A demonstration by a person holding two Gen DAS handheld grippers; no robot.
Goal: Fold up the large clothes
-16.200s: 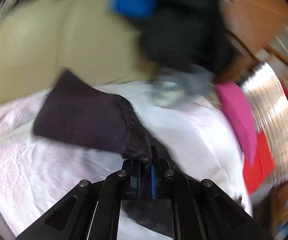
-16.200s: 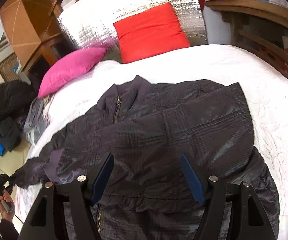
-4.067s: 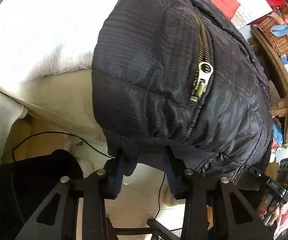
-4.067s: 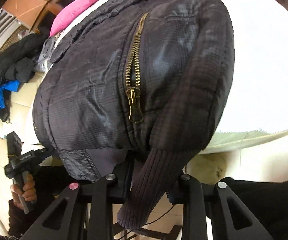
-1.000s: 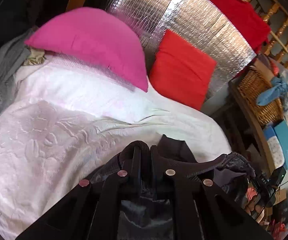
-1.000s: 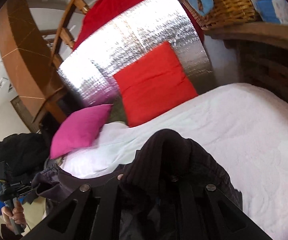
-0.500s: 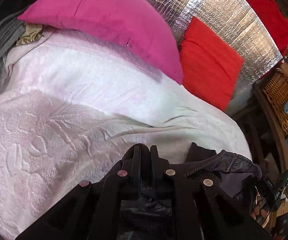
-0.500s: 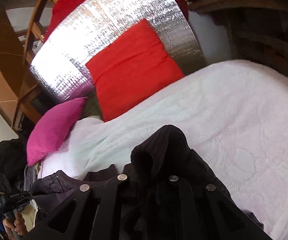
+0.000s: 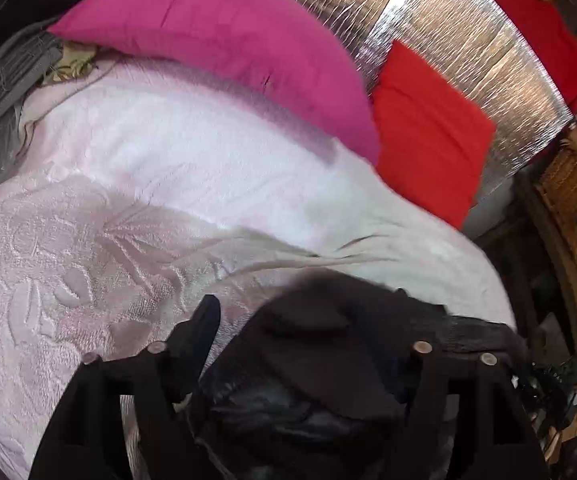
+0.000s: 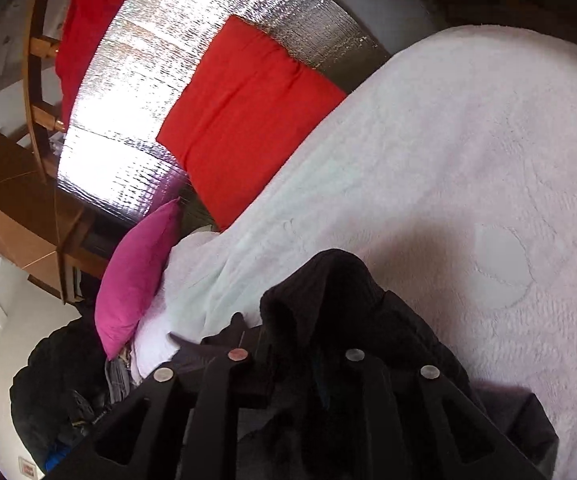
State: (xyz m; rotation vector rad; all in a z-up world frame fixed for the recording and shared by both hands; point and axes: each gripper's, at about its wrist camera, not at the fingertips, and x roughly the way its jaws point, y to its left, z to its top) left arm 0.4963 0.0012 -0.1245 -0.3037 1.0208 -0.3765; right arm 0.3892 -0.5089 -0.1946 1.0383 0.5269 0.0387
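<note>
A dark quilted jacket (image 9: 328, 344) lies bunched on the white bedspread (image 9: 128, 216) just in front of both grippers. My left gripper (image 9: 300, 320) is open, its jaws spread wide; the left finger (image 9: 196, 332) shows clear of the cloth and the jacket's ribbed hem lies loose between the jaws, hiding the right finger. In the right wrist view my right gripper (image 10: 296, 344) is shut on the jacket's ribbed hem (image 10: 328, 280), which humps up over the fingers and hides them.
A pink pillow (image 9: 224, 40) and a red pillow (image 9: 428, 140) lean on a silver foil panel (image 9: 468, 40) at the bed's head. A wicker basket (image 9: 568, 200) on wooden shelves stands to the right. Dark clothes (image 10: 60, 380) pile beside the bed on the left.
My left gripper has opened and let go of the jacket hem, which now lies loose between its jaws. Both grippers have dropped closer to the bedspread. The right gripper still holds the hem.
</note>
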